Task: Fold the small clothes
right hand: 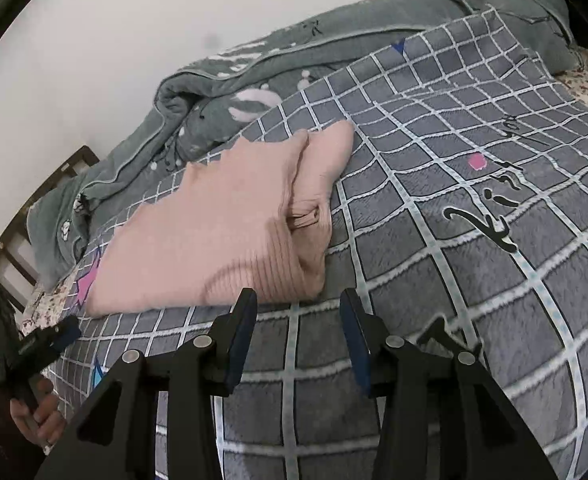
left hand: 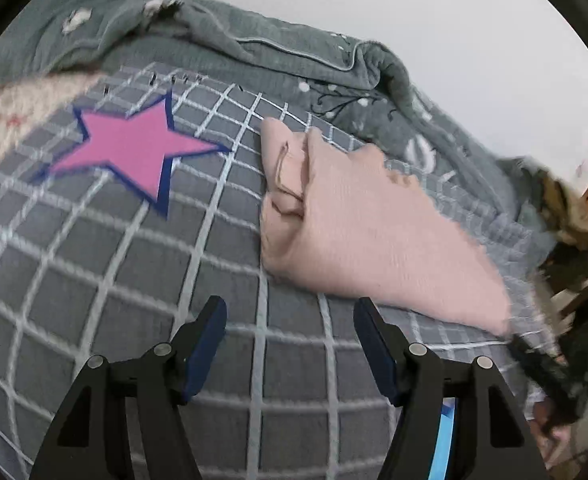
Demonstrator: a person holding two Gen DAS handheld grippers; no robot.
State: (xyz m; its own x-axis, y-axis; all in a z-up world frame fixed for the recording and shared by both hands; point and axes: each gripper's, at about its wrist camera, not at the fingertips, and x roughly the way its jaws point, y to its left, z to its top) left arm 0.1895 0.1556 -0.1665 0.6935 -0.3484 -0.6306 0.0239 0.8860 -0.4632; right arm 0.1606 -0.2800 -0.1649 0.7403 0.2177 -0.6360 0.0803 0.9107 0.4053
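A pink knitted garment (left hand: 366,236) lies folded on the grey checked bedspread (left hand: 93,272); it also shows in the right wrist view (right hand: 221,240). My left gripper (left hand: 289,312) is open and empty, just short of the garment's near edge. My right gripper (right hand: 298,300) is open and empty, its fingertips (right hand: 247,300) close to the garment's ribbed hem. The left gripper also shows at the far left of the right wrist view (right hand: 49,336), held in a hand. The right gripper shows blurred at the right of the left wrist view (left hand: 534,364).
A rumpled grey-green quilt (left hand: 253,48) lies along the back of the bed against a white wall (left hand: 454,20). A pink star (left hand: 133,152) is printed on the bedspread. A wooden bed frame (right hand: 13,232) stands beyond the bed's edge.
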